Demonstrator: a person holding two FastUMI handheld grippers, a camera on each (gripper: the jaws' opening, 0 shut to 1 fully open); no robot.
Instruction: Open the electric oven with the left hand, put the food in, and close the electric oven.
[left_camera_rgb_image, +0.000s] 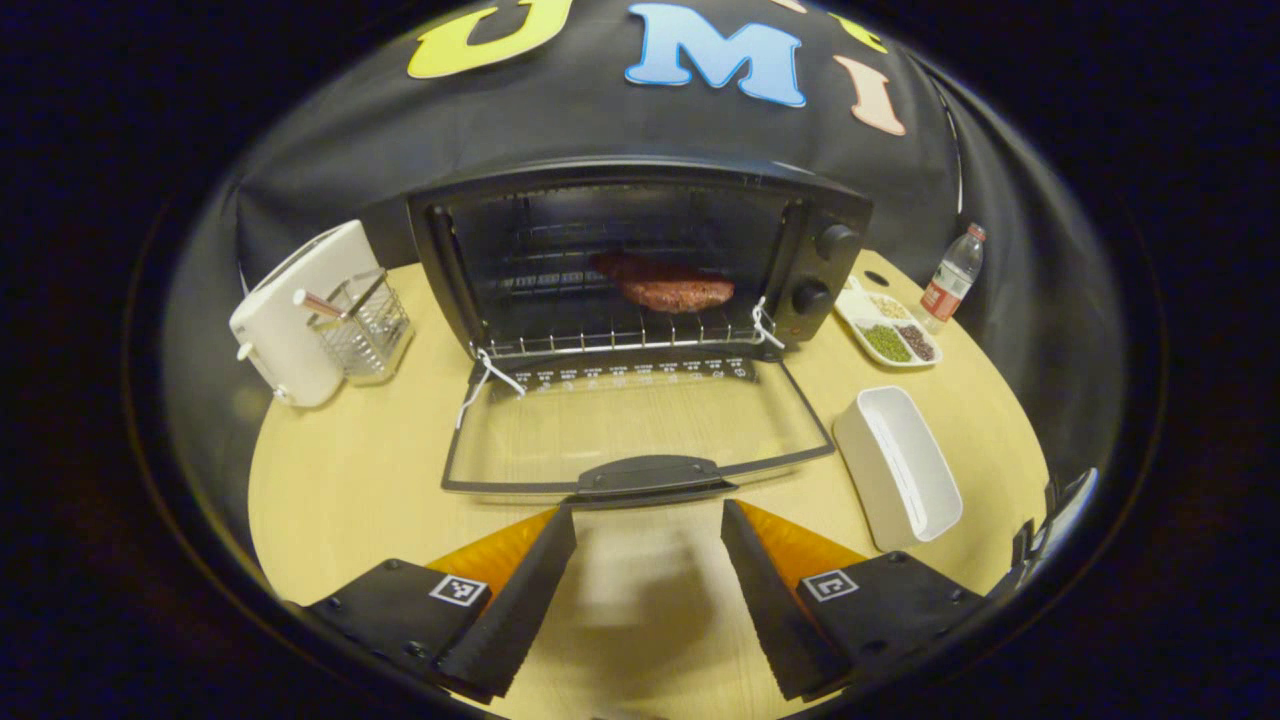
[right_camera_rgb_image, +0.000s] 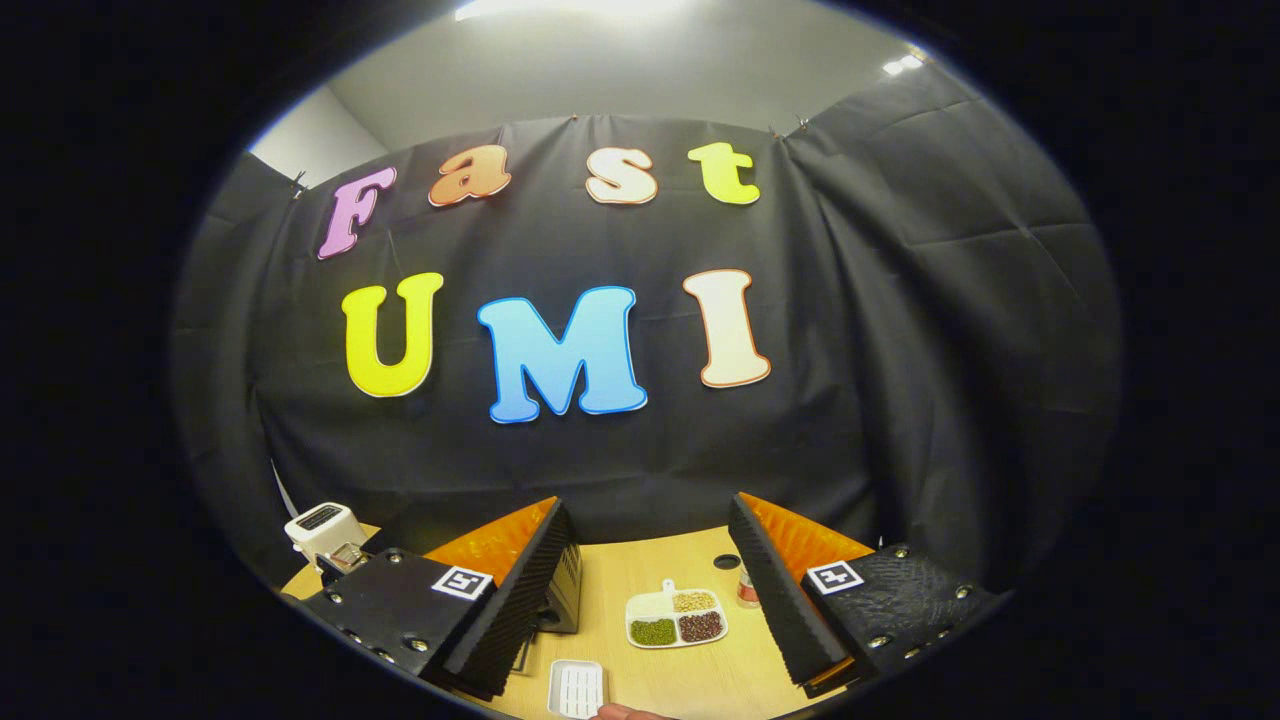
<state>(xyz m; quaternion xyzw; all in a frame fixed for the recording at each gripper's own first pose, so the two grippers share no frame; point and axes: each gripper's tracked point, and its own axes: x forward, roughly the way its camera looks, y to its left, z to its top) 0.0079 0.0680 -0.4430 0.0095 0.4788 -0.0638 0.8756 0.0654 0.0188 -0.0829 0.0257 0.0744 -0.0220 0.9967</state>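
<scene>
The black electric oven (left_camera_rgb_image: 640, 260) stands at the back of the wooden table with its glass door (left_camera_rgb_image: 640, 430) folded flat down toward me. A brown piece of meat (left_camera_rgb_image: 662, 285) lies on the wire rack inside. My left gripper (left_camera_rgb_image: 648, 520) is open just in front of the door's handle (left_camera_rgb_image: 645, 475), with nothing between its fingers. In the right gripper view, my right gripper (right_camera_rgb_image: 650, 565) is open and held high above the table, empty. A corner of the oven (right_camera_rgb_image: 562, 600) peeks out behind its left finger.
An empty white rectangular tray (left_camera_rgb_image: 900, 465) lies right of the door. A divided dish of beans (left_camera_rgb_image: 890, 330) and a water bottle (left_camera_rgb_image: 952, 275) stand at the back right. A white toaster (left_camera_rgb_image: 290, 315) and a wire basket (left_camera_rgb_image: 365, 325) stand at the left.
</scene>
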